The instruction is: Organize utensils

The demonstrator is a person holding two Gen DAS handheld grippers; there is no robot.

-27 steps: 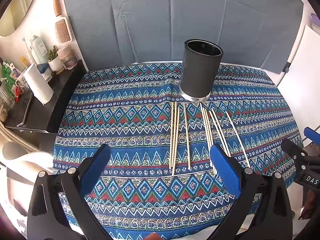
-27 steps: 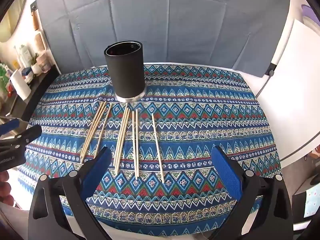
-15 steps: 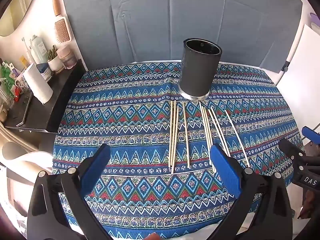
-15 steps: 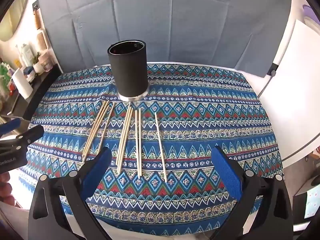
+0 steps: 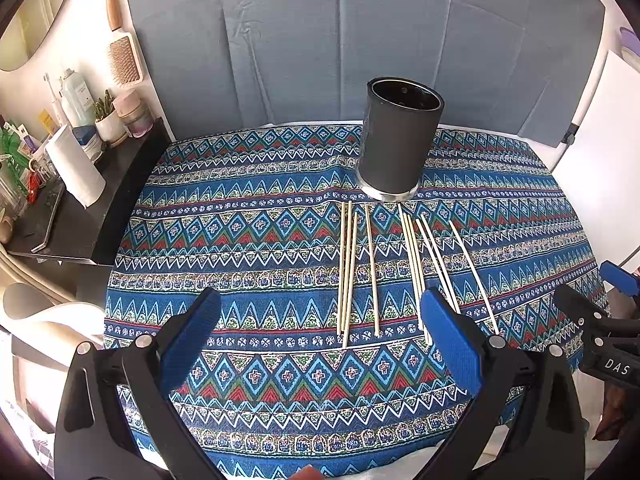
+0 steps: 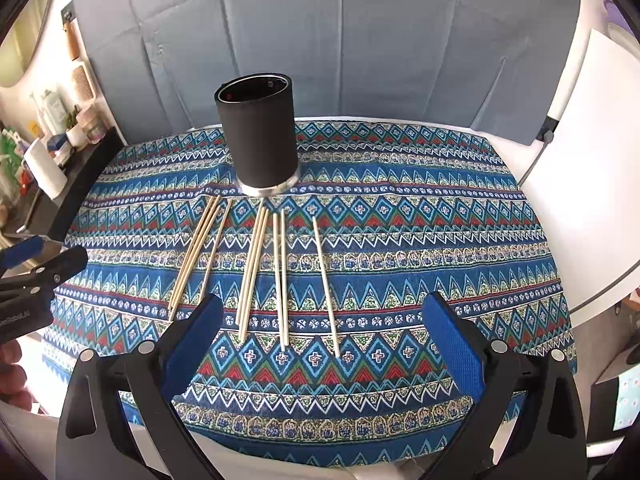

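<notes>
A black cylindrical holder (image 5: 396,144) stands upright on the patterned tablecloth (image 5: 248,248); it also shows in the right wrist view (image 6: 260,140). Several wooden chopsticks (image 5: 372,272) lie side by side in front of it, seen too in the right wrist view (image 6: 256,268). My left gripper (image 5: 320,332) is open and empty, near the front ends of the left chopsticks. My right gripper (image 6: 320,332) is open and empty, over the front ends of the right chopsticks. The right gripper's side shows at the left view's right edge (image 5: 600,332).
A dark side shelf (image 5: 80,208) with a paper towel roll (image 5: 76,168), bottles and jars stands left of the table. A grey fabric backdrop (image 5: 360,40) hangs behind. A white board (image 6: 580,160) leans at the right. The table's front edge is just below the grippers.
Both grippers have crept slightly forward toward the chopsticks, staying open. Nothing on the table has moved.
</notes>
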